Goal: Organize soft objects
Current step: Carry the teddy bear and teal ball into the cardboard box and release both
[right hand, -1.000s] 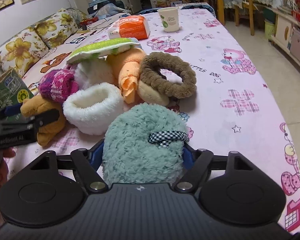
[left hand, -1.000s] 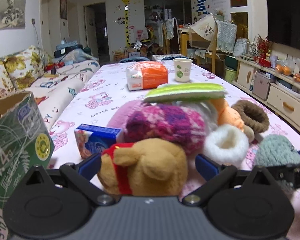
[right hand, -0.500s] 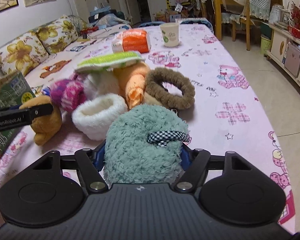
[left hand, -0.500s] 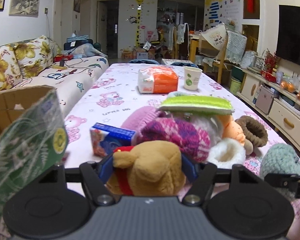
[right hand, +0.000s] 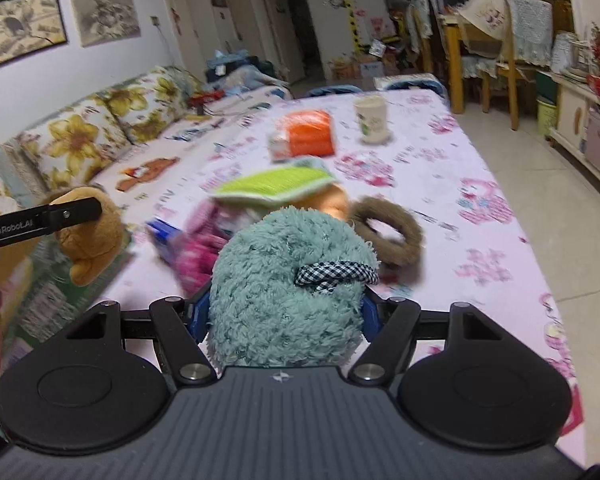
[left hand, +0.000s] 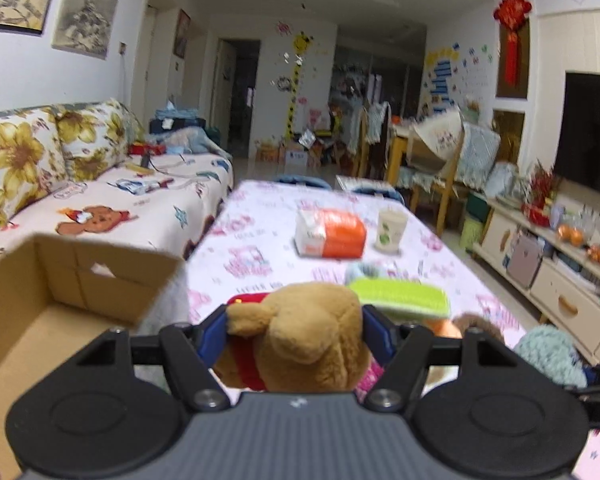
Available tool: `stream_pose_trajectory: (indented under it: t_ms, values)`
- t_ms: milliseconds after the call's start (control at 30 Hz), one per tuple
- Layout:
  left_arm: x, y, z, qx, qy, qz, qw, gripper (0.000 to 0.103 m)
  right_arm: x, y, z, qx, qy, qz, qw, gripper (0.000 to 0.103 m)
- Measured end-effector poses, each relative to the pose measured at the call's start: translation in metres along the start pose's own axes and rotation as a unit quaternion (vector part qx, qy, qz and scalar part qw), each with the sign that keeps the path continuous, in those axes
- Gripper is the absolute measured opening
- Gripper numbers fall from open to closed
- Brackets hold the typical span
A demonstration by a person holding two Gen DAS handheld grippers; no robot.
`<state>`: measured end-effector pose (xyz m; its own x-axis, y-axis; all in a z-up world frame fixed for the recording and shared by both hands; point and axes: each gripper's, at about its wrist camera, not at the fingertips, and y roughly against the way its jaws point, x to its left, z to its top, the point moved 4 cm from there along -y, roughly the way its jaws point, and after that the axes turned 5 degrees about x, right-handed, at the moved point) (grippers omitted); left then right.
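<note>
Plainly both soft things are in hand: the brown plush bear (left hand: 311, 332) is squeezed between the blue pads of the left gripper (left hand: 296, 334), raised off the pink tablecloth (left hand: 260, 248), and the teal fluffy toy (right hand: 288, 292) is pinched in the right gripper (right hand: 284, 312). What counts next is the open cardboard box (left hand: 60, 304) — it lies at about ten o'clock from the bear, just beside the left gripper, so the left hand is nearer; the remaining pile sits around one o'clock

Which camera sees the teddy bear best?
The left wrist view: the teddy bear fills the middle, squeezed in the left gripper. The right wrist view shows it small at the left edge, partly behind a jaw.
</note>
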<state>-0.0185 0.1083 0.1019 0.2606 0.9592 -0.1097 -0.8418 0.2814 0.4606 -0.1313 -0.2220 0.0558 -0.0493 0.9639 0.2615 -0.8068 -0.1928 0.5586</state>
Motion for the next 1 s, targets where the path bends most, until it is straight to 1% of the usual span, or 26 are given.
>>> stream_pose_trajectory:
  t_ms: [167, 300, 367, 467, 567, 667, 767, 800, 833, 933, 967, 1000]
  values:
    - [0.027, 0.02, 0.014, -0.018, 0.029, 0.028, 0.999, 0.069, 0.045, -0.008, 0.015, -0.004, 0.021, 0.055, 0.998, 0.086]
    - [0.063, 0.028, 0.02, -0.027, 0.067, 0.069, 0.995, 0.07, 0.089, -0.027, 0.03, -0.002, 0.042, 0.108, 0.993, 0.086]
    - [0.084, 0.029, 0.021, -0.028, 0.088, 0.093, 0.9914, 0.07, 0.112, -0.04, 0.041, -0.003, 0.052, 0.134, 0.99, 0.086]
    - [0.117, 0.028, 0.019, -0.027, 0.121, 0.132, 0.9835, 0.07, 0.145, -0.06, 0.055, -0.01, 0.074, 0.162, 0.984, 0.086]
    - [0.148, 0.024, 0.013, -0.019, 0.154, 0.171, 0.9731, 0.07, 0.174, -0.082, 0.062, -0.005, 0.085, 0.195, 0.977, 0.086]
    - [0.168, 0.021, 0.005, -0.008, 0.179, 0.194, 0.9645, 0.07, 0.197, -0.104, 0.065, 0.006, 0.097, 0.211, 0.973, 0.087]
    - [0.181, 0.019, -0.004, 0.005, 0.192, 0.211, 0.9584, 0.07, 0.215, -0.118, 0.064, 0.02, 0.109, 0.228, 0.967, 0.091]
    - [0.186, 0.019, -0.007, 0.008, 0.198, 0.213, 0.9568, 0.071, 0.219, -0.119, 0.062, 0.024, 0.111, 0.234, 0.966, 0.099]
    - [0.189, 0.018, -0.009, 0.011, 0.205, 0.215, 0.9549, 0.071, 0.224, -0.124, 0.062, 0.025, 0.11, 0.236, 0.965, 0.103]
    - [0.192, 0.019, -0.015, 0.021, 0.207, 0.227, 0.9515, 0.072, 0.224, -0.122, 0.063, 0.025, 0.103, 0.221, 0.969, 0.102]
    - [0.193, 0.02, -0.014, 0.02, 0.206, 0.231, 0.9506, 0.074, 0.218, -0.111, 0.059, 0.02, 0.101, 0.217, 0.971, 0.102]
    - [0.192, 0.022, -0.013, 0.012, 0.207, 0.231, 0.9506, 0.078, 0.213, -0.105, 0.059, 0.012, 0.099, 0.213, 0.972, 0.103]
